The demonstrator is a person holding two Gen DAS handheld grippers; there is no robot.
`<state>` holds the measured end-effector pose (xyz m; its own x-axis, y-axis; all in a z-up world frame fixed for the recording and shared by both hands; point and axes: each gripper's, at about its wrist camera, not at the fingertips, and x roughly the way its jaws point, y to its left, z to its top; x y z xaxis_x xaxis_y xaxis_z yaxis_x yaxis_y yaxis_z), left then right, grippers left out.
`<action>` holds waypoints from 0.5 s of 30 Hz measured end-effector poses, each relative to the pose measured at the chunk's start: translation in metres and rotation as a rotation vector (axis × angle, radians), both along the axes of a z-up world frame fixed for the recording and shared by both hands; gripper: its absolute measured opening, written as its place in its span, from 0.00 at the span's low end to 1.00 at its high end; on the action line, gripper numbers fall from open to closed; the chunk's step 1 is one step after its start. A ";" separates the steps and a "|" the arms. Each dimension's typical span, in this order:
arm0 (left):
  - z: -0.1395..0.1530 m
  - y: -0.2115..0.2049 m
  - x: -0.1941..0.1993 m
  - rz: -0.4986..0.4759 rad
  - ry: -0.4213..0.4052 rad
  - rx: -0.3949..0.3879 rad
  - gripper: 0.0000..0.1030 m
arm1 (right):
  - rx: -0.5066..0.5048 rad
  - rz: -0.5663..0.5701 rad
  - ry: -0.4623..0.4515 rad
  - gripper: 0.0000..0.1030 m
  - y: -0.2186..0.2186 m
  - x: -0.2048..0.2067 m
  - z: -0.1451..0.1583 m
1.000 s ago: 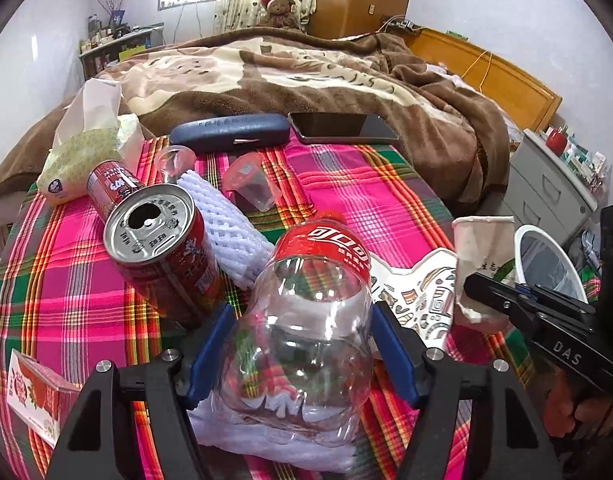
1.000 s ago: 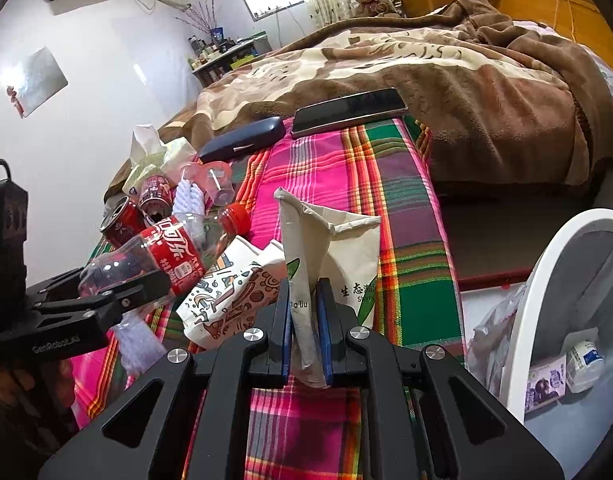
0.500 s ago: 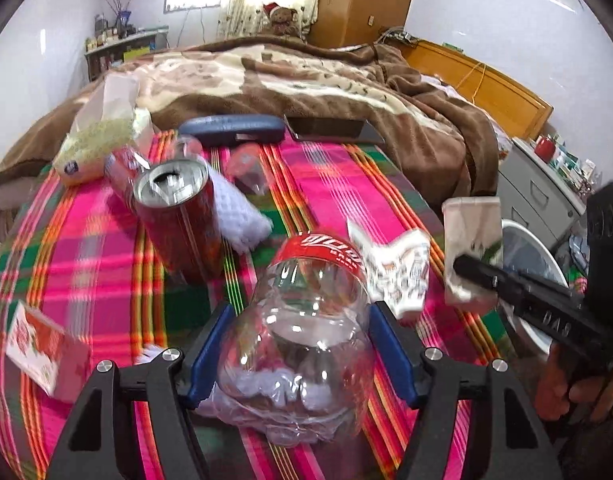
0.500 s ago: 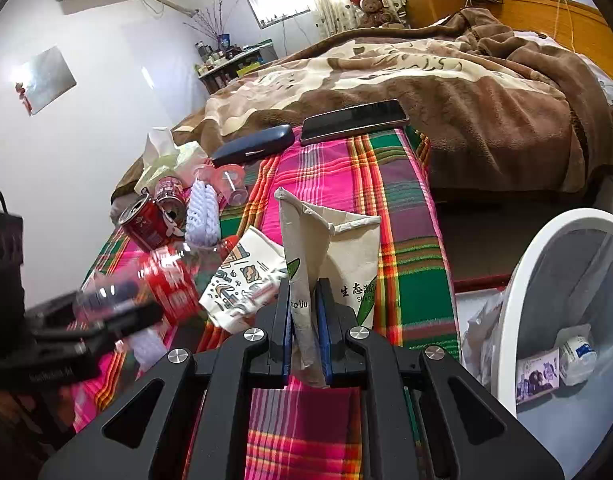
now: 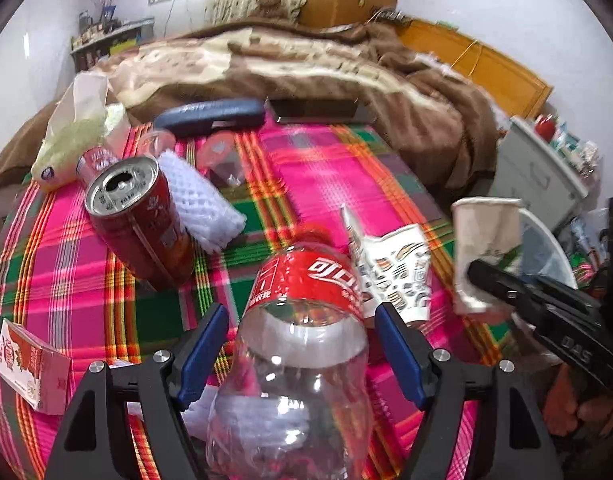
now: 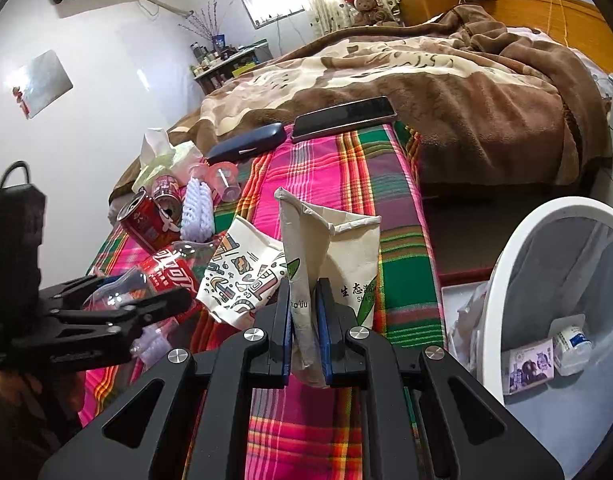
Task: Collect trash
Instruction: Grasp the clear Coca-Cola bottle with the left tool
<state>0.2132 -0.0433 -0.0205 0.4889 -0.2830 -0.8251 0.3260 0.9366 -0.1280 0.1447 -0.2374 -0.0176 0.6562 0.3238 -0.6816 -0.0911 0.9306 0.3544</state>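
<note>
A clear plastic cola bottle (image 5: pixel 306 280) with a red label points away from me between the blue pads of my left gripper (image 5: pixel 300 310). The jaws are opening, and a gap shows on each side of the bottle. In the right wrist view the bottle (image 6: pixel 170 276) lies low over the plaid cloth beside that gripper (image 6: pixel 146 292). My right gripper (image 6: pixel 304 286) is shut on a crumpled white paper cup (image 6: pixel 338 248) and holds it upright. The same cup (image 5: pixel 486 232) shows at the right of the left wrist view. A white trash bin (image 6: pixel 518 248) stands on the floor, right of the cup.
On the plaid cloth (image 5: pixel 326 176) lie a tilted red can (image 5: pixel 138 216), a second can (image 5: pixel 98 160), a white foam net (image 5: pixel 202 208), a flattened patterned cup (image 5: pixel 394 272) and a small carton (image 5: pixel 26 368). A glasses case (image 5: pixel 210 114), a phone (image 5: pixel 318 110) and a tissue pack (image 5: pixel 74 136) lie behind.
The left jaws have widened away from the bottle's sides, and the left gripper has shifted a little over the cloth. The right gripper and its cup have stayed put.
</note>
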 end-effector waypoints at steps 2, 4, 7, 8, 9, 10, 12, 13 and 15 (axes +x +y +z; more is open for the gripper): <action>-0.003 -0.002 0.001 -0.009 0.007 -0.005 0.65 | 0.005 -0.006 -0.001 0.11 -0.002 0.001 -0.001; -0.003 -0.002 0.000 -0.011 0.002 -0.014 0.61 | 0.008 -0.009 0.001 0.11 -0.002 0.000 -0.002; -0.002 0.002 -0.002 0.010 -0.010 -0.025 0.61 | 0.012 -0.009 0.001 0.11 -0.002 -0.001 -0.002; -0.001 0.003 -0.003 0.013 -0.015 -0.028 0.61 | 0.012 -0.008 0.001 0.11 -0.002 0.000 -0.002; -0.001 0.005 -0.004 0.019 -0.019 -0.031 0.61 | 0.013 -0.006 -0.001 0.11 -0.002 -0.001 -0.002; 0.001 0.007 -0.006 0.025 -0.024 -0.036 0.61 | 0.014 -0.003 -0.004 0.11 -0.002 -0.002 -0.001; 0.005 0.010 -0.011 0.032 -0.043 -0.041 0.61 | 0.018 0.000 -0.009 0.11 -0.001 -0.003 0.000; 0.006 0.012 -0.013 0.041 -0.052 -0.040 0.61 | 0.019 0.002 -0.011 0.11 -0.001 -0.004 0.001; 0.011 0.014 -0.020 0.049 -0.071 -0.039 0.61 | 0.022 0.003 -0.019 0.11 -0.002 -0.007 0.003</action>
